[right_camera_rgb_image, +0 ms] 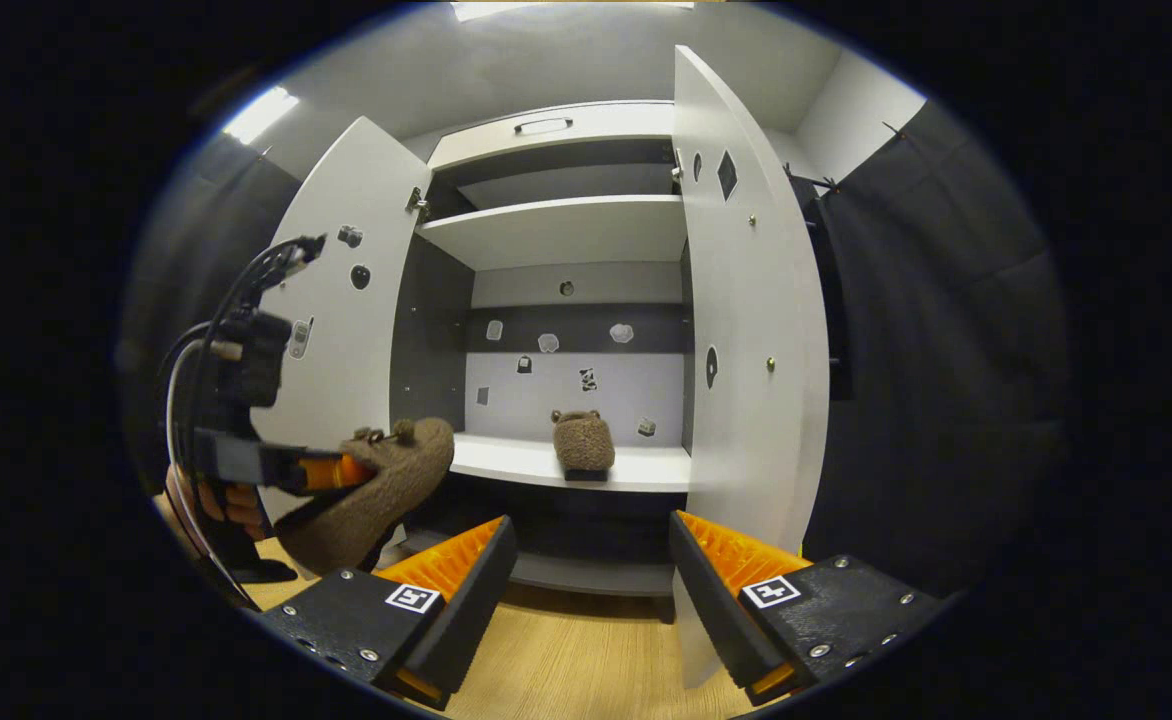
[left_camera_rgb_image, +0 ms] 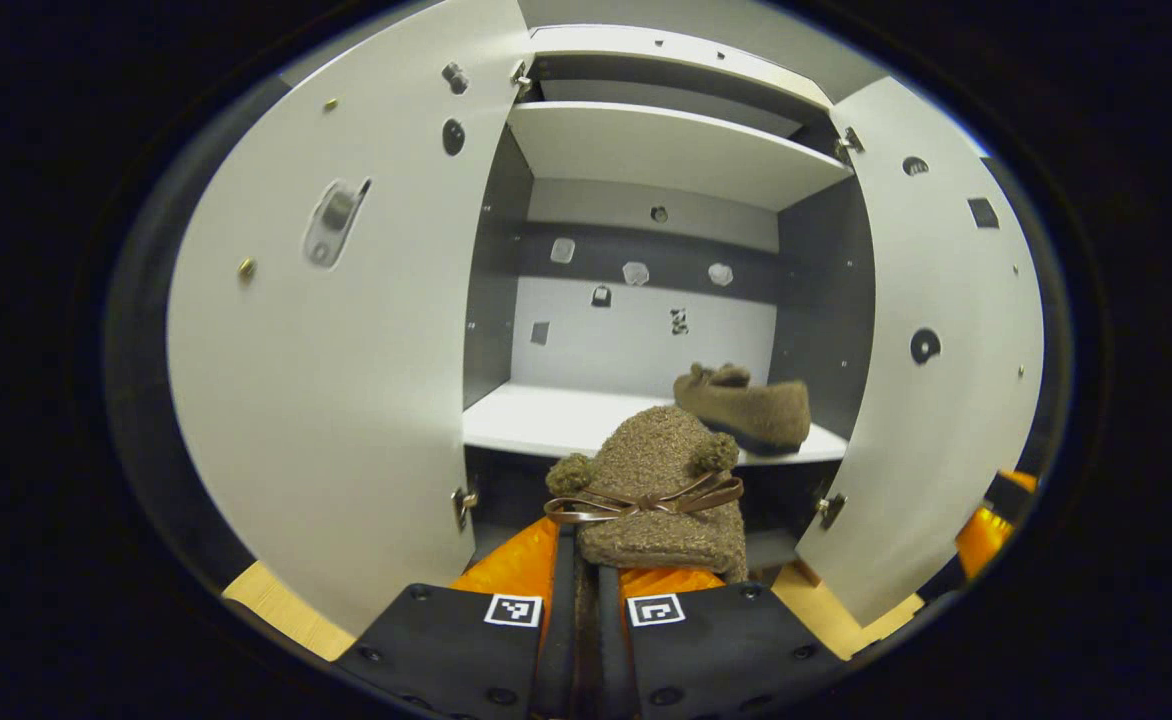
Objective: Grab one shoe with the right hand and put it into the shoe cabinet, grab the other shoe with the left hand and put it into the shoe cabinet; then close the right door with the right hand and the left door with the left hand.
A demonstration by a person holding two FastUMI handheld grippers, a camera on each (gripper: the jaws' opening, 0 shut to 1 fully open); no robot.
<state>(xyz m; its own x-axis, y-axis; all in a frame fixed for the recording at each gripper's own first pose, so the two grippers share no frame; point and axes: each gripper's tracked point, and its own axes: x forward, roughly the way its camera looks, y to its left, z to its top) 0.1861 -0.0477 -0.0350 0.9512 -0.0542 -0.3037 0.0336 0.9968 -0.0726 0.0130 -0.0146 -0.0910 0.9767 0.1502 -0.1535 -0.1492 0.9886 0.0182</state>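
Note:
A fuzzy brown shoe [left_camera_rgb_image: 661,480] with pom-poms and a ribbon bow hangs in front of the open shoe cabinet, below its lower shelf [left_camera_rgb_image: 546,420]. My left gripper [left_camera_rgb_image: 586,582] is shut on it. In the right gripper view this shoe [right_camera_rgb_image: 376,495] is at the left, held by the left gripper [right_camera_rgb_image: 326,470] in a person's hand [right_camera_rgb_image: 226,505]. The matching shoe [left_camera_rgb_image: 746,405] lies on the right part of the lower shelf; in the right gripper view that shoe [right_camera_rgb_image: 584,442] faces me. My right gripper [right_camera_rgb_image: 586,560] is open and holds nothing, pulled back from the cabinet.
Both white doors stand wide open, the left door [left_camera_rgb_image: 326,350] and the right door [left_camera_rgb_image: 946,370]. An upper shelf [left_camera_rgb_image: 666,150] is bare. Wooden floor [right_camera_rgb_image: 566,650] lies under the cabinet. An orange part of the right gripper [left_camera_rgb_image: 986,530] peeks past the right door.

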